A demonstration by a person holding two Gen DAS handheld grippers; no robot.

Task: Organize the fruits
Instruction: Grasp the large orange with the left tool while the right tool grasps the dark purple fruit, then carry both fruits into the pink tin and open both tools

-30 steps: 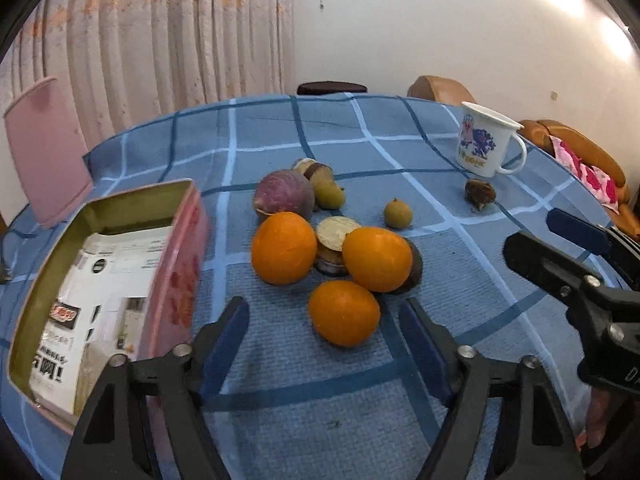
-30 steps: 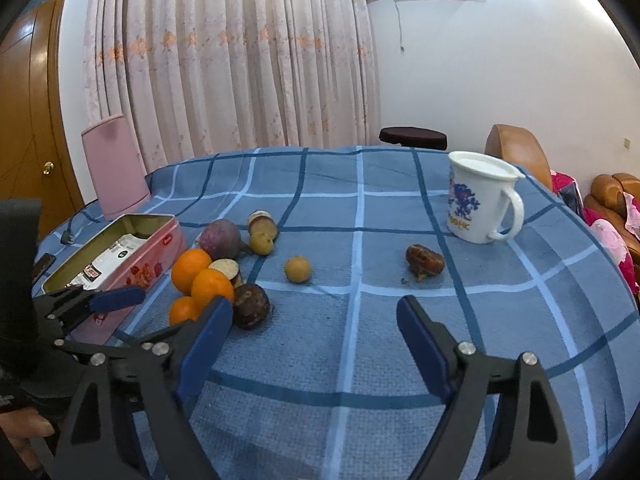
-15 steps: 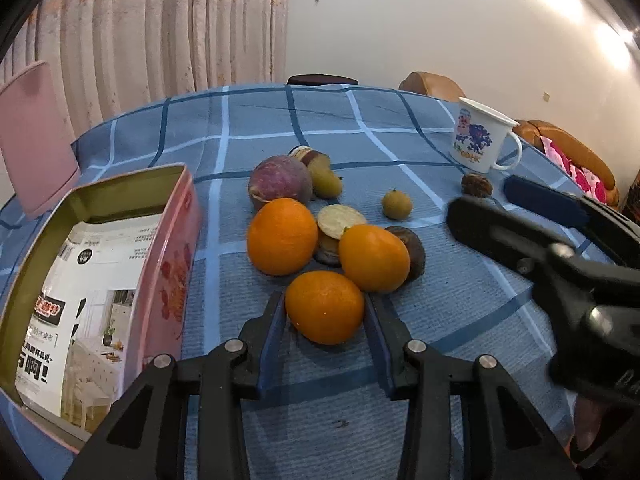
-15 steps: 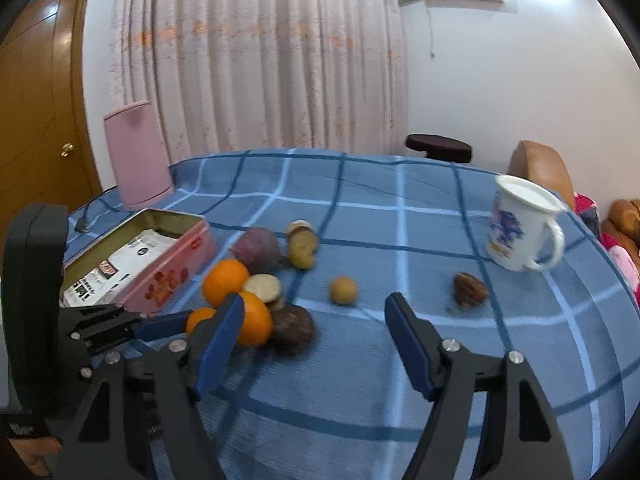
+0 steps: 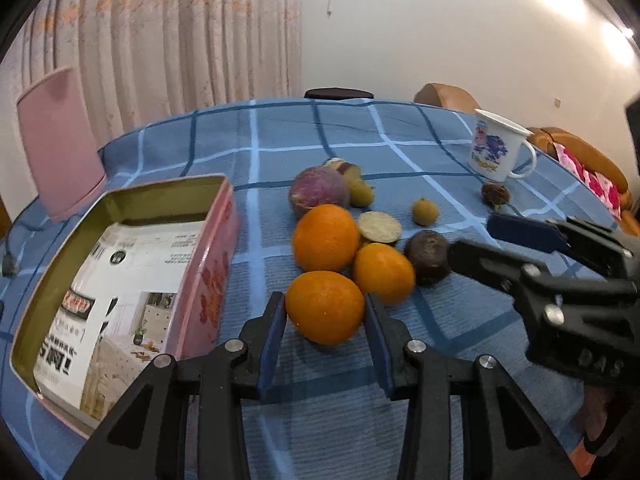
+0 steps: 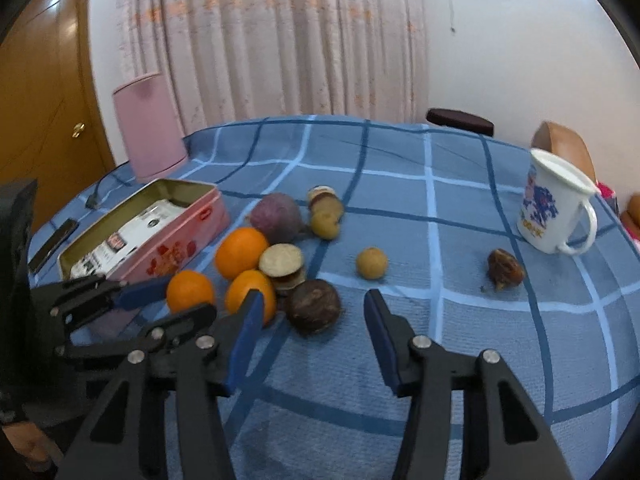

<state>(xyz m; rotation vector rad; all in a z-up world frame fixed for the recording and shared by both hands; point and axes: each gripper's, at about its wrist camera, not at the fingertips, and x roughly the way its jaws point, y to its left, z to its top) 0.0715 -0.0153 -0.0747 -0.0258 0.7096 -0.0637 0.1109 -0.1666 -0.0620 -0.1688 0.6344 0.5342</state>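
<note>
My left gripper (image 5: 325,316) is shut on the nearest orange (image 5: 325,307), which also shows in the right wrist view (image 6: 189,291). Two more oranges (image 5: 326,237) (image 5: 383,273) sit just beyond it. A dark brown round fruit (image 5: 429,257) (image 6: 314,306) lies to their right. My right gripper (image 6: 314,324) is open, its blue pads on either side of that dark fruit and just short of it. A purple round fruit (image 5: 318,193), a cut tuber slice (image 5: 379,227) and a small yellow fruit (image 5: 425,211) lie behind.
An open pink tin (image 5: 208,264) with printed paper inside stands on the left of the blue checked tablecloth (image 5: 360,380). A white mug (image 5: 498,151) and a brown dried fruit (image 5: 495,193) are at the far right. A pink object (image 5: 56,148) stands at the far left.
My left gripper has closed onto the nearest orange. My right gripper has moved left toward the fruit pile, up to the dark brown fruit, and stays open.
</note>
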